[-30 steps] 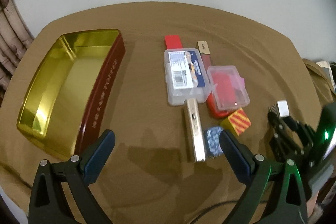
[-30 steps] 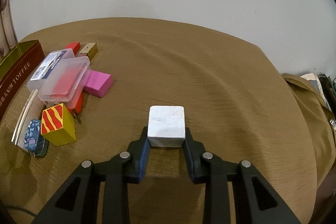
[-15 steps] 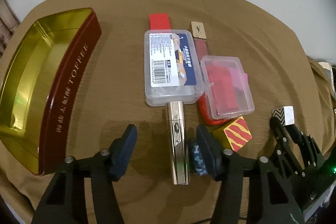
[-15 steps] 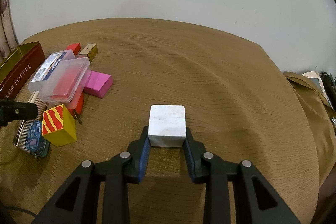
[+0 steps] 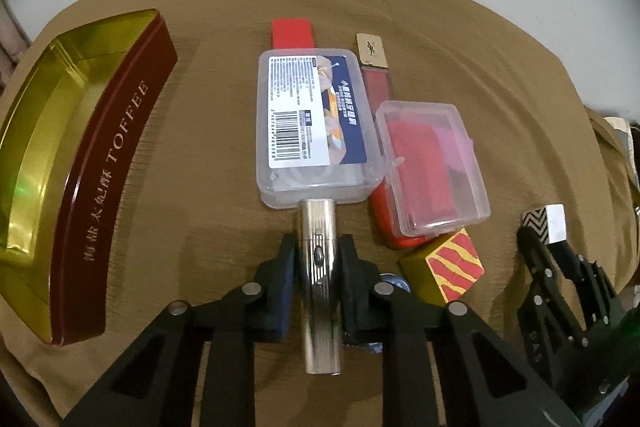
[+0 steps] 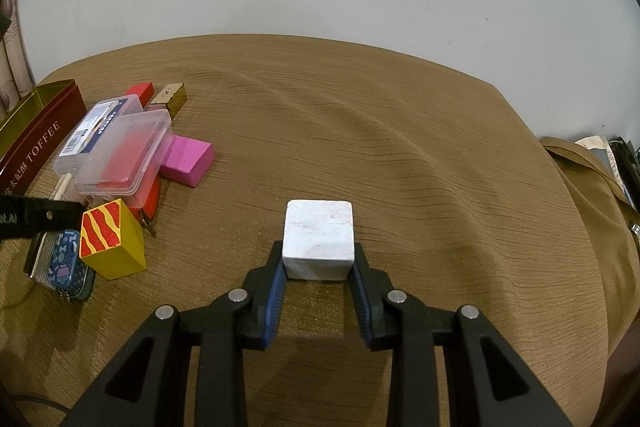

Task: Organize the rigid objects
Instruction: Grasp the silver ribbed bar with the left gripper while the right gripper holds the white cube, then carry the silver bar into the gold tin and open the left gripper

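Observation:
My left gripper (image 5: 319, 255) is shut on a ribbed silver metal bar (image 5: 321, 291) whose far end lies under a clear labelled plastic box (image 5: 312, 127). My right gripper (image 6: 319, 263) is shut on a white cube (image 6: 319, 239) just above the brown cloth; the cube also shows in the left wrist view (image 5: 554, 223). An open red and gold TOFFEE tin (image 5: 60, 131) stands at the left. A yellow block with red stripes (image 5: 444, 267) lies right of the bar.
A second clear box (image 5: 434, 163) rests on red items, with a pink block (image 6: 188, 157), a red block (image 5: 292, 34), a small gold box (image 5: 372, 50) and a blue patterned tin (image 6: 66, 265) around. The brown cloth (image 6: 400, 147) stretches to the right.
My left gripper moved forward and closed its fingers onto the silver bar. My right gripper held the white cube in place.

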Action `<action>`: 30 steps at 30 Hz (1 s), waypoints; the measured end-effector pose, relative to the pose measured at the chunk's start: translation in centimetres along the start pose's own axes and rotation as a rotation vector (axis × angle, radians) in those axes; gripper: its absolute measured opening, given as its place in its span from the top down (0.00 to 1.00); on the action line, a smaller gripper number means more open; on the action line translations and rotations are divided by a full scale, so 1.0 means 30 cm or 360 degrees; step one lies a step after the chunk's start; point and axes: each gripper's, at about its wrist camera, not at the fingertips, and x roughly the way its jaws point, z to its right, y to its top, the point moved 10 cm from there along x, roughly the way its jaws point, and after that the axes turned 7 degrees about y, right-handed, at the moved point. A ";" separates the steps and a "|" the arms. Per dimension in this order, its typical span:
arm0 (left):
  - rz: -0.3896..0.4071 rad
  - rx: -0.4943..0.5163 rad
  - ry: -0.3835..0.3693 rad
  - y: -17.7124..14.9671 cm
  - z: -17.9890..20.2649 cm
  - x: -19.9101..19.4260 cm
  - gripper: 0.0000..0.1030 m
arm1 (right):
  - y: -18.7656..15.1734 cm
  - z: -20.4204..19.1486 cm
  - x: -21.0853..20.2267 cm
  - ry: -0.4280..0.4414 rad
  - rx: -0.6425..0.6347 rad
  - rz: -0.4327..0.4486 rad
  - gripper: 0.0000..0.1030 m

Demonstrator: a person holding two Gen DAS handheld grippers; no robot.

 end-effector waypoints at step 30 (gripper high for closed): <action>0.0206 0.0155 0.0018 -0.061 0.048 -0.236 0.83 | -0.001 -0.005 0.000 0.0002 0.0002 0.0003 0.70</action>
